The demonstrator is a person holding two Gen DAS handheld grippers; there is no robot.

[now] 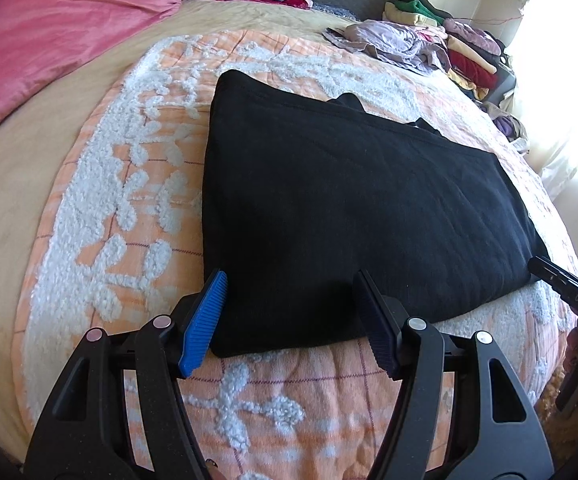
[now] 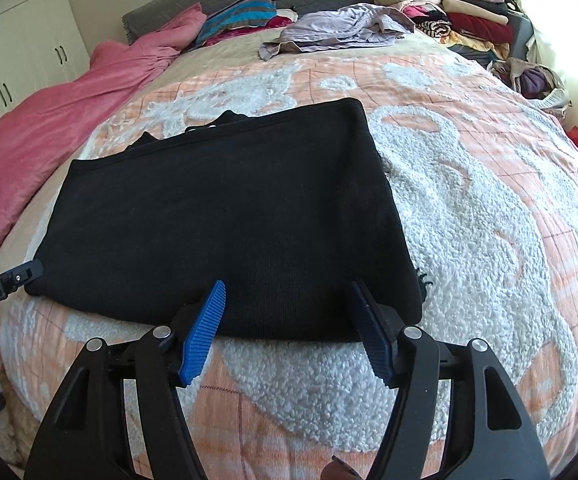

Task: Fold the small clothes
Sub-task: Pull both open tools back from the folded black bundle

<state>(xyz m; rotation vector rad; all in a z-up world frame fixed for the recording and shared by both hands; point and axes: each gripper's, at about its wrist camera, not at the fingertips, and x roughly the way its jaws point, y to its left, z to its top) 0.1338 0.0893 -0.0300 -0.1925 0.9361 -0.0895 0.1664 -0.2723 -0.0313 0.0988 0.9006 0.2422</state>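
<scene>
the left gripper [image 1: 289, 320] is standing wide open, its blue pads [image 1: 203, 322] spread over the near left corner of the black garment [image 1: 349, 208] and gripping nothing; whether they are touching the cloth is unclear. the right gripper [image 2: 289, 328] is gaping just as wide at the garment's near right edge, also holding nothing. the garment is lying folded flat on the orange-and-white quilt [image 2: 489, 200] of the bed, well apart from the clothes pile [image 2: 449, 12] by the headboard.
</scene>
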